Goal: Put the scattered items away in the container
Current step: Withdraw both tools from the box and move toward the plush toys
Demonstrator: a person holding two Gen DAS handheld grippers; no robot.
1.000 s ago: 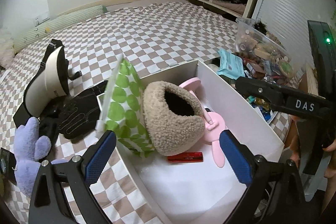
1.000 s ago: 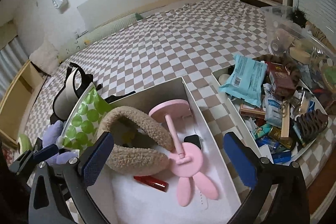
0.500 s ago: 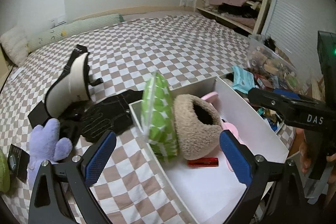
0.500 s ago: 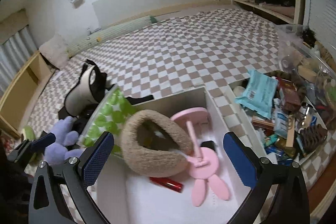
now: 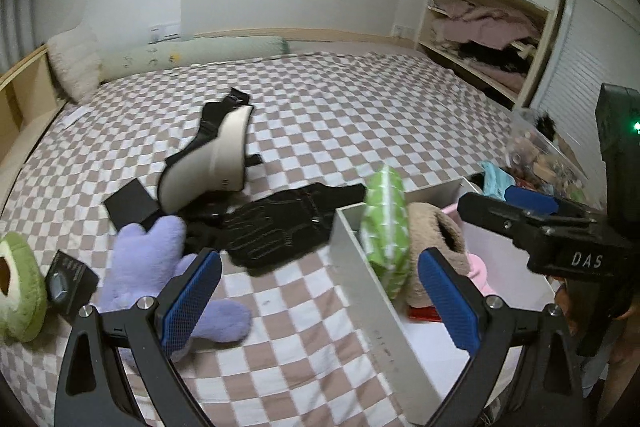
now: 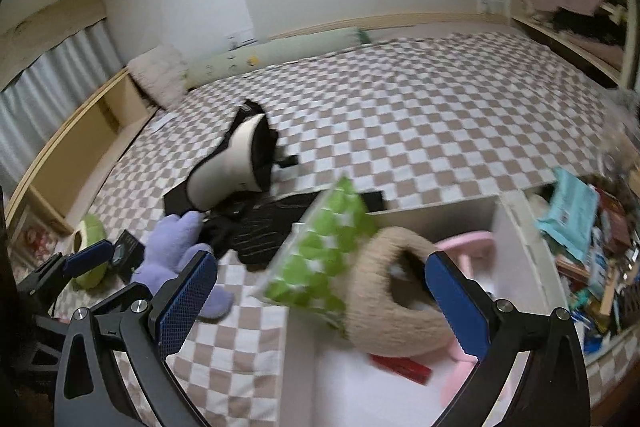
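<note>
Gloves (image 5: 276, 231) are lying centre frame, long axis running left-right, just beyond your left gripper (image 5: 316, 295), which is gaping empty like your right gripper (image 6: 322, 301).

White letters "DAS" stand on the black body of the right gripper (image 5: 536, 205), seen in the left wrist view. No other text is legible.

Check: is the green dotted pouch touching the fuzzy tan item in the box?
Touching. In the left wrist view the green pouch leans directly against the tan fuzzy item, no gap.
</note>
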